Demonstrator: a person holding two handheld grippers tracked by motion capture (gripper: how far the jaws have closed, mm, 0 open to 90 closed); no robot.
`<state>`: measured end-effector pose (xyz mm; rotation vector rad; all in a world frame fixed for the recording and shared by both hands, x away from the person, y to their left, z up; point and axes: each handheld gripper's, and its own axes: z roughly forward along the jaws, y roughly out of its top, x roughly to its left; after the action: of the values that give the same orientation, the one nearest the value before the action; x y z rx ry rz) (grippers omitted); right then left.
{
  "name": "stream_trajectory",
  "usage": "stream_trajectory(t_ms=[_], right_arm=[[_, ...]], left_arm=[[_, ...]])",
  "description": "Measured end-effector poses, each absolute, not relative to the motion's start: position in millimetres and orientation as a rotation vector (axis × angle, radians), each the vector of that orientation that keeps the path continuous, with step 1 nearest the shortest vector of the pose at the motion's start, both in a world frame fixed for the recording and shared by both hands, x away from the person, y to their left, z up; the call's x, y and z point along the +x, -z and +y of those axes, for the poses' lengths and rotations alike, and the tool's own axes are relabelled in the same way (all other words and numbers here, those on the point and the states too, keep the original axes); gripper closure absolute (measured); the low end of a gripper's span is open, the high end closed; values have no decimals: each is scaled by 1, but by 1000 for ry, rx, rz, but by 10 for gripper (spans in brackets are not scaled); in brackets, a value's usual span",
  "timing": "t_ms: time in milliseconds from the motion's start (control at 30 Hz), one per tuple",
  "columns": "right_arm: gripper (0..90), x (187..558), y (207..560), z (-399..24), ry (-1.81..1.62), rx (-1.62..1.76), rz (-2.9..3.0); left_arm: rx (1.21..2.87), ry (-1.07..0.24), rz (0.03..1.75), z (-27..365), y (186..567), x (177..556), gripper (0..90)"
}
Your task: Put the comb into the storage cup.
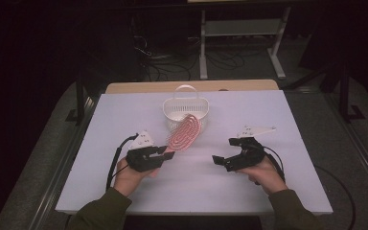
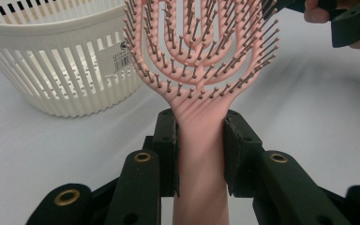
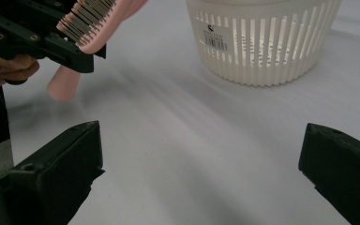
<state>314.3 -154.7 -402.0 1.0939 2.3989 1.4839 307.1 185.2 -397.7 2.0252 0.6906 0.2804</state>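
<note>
A pink vented hairbrush (image 1: 184, 132) is held off the table by its handle, its head slanting up toward the white slatted basket (image 1: 186, 111). My left gripper (image 1: 165, 154) is shut on that handle; in the left gripper view both pads clamp the pink handle (image 2: 200, 154) and the bristled head (image 2: 201, 47) rises in front of the basket (image 2: 61, 70). My right gripper (image 1: 223, 151) hovers over the table at the right, open, with nothing between its jaws. From the right gripper view the brush (image 3: 91, 23) and the left gripper (image 3: 42, 44) are at upper left, the basket (image 3: 262, 42) ahead.
The white tabletop (image 1: 268, 191) spreads around both hands, with its front edge near the person's sleeves. A wooden strip (image 1: 191, 86) runs behind it. Dark floor with cables and a metal frame (image 1: 239, 43) lies beyond the far edge.
</note>
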Motion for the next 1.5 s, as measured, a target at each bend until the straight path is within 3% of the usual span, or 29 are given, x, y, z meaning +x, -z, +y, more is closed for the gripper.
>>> stream_trajectory(t_ms=[1500], right_arm=[[11,336,385,-118,-1656,1029,2386]], left_arm=[[2079,-302,639,168,408,302,703]])
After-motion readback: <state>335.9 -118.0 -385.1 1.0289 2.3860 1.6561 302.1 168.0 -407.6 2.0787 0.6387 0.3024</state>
